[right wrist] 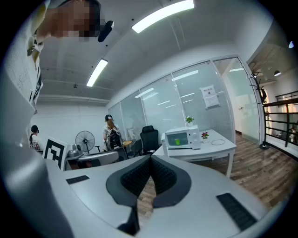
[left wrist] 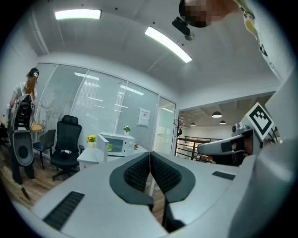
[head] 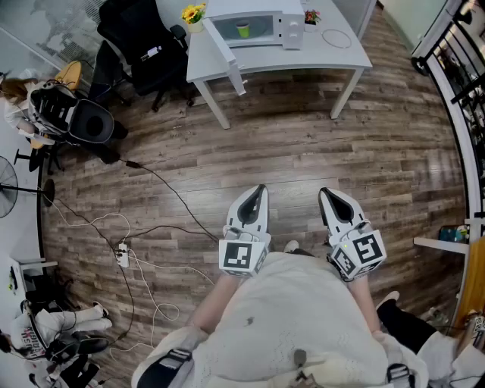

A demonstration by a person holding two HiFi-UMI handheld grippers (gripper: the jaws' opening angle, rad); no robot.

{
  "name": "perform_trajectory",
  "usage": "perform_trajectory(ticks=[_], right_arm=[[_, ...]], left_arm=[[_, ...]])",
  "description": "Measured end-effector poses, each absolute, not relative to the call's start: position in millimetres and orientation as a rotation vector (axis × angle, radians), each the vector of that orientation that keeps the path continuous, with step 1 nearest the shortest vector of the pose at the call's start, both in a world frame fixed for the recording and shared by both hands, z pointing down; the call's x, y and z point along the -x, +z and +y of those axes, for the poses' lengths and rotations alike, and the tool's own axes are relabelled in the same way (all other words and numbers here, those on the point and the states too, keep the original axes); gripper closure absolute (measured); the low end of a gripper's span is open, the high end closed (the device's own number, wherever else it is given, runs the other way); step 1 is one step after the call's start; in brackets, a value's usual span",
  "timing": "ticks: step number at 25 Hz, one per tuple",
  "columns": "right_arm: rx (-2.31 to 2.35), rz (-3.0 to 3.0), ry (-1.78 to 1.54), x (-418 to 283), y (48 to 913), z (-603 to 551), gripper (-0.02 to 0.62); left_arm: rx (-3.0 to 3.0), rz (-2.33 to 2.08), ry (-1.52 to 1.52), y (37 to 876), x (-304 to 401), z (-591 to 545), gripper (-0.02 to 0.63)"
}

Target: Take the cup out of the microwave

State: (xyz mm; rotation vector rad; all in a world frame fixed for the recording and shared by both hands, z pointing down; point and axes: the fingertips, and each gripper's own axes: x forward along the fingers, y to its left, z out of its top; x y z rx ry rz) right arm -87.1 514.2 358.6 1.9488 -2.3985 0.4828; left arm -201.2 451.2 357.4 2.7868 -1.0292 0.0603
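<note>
Far across the room, a white microwave [head: 254, 29] stands on a white table [head: 303, 57] with its door [head: 227, 57] swung open. A small green cup [head: 242, 30] sits inside it. The microwave [left wrist: 116, 143] and cup [left wrist: 110, 147] show small in the left gripper view. They appear again in the right gripper view as microwave [right wrist: 181, 138] and cup [right wrist: 177, 141]. Held close to the person's body, my left gripper [head: 260, 189] [left wrist: 150, 158] is shut and empty. Beside it my right gripper [head: 326, 194] [right wrist: 150, 160] is also shut with nothing held. Both are far from the table.
Wood floor lies between me and the table. A black office chair [head: 144, 45] stands left of the table. Yellow flowers [head: 193, 13], a red plant [head: 311, 17] and a cable loop [head: 336, 38] share the tabletop. Cables and a power strip [head: 121, 254] lie at left; a railing [head: 455, 53] runs at right.
</note>
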Motion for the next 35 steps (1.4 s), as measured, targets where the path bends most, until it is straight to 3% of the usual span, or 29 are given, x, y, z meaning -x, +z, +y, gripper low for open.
perform_trajectory(ticks=[8,24,28,35], right_arm=[[-1.912,-2.451,0.472,83.0,352.6,607.1,0.589],[-1.861,-2.456,0.526,77.6,346.9,594.5,0.589],[-1.851,-2.451,0.516,58.5,362.3,564.8,0.589],[-1.879,-2.407,0.512,59.8,363.4,535.9,0.588]], left_arm=[[-2.806,-1.102,0.015,339.6,200.6,544.5,0.583],[-2.776,-1.114,0.092,347.2,186.5,538.5,0.577],[-2.773,-1.127,0.114,364.4,167.9,509.9,0.465],[-2.800,-1.083,0.132,364.9,163.9,477.3,0.442]])
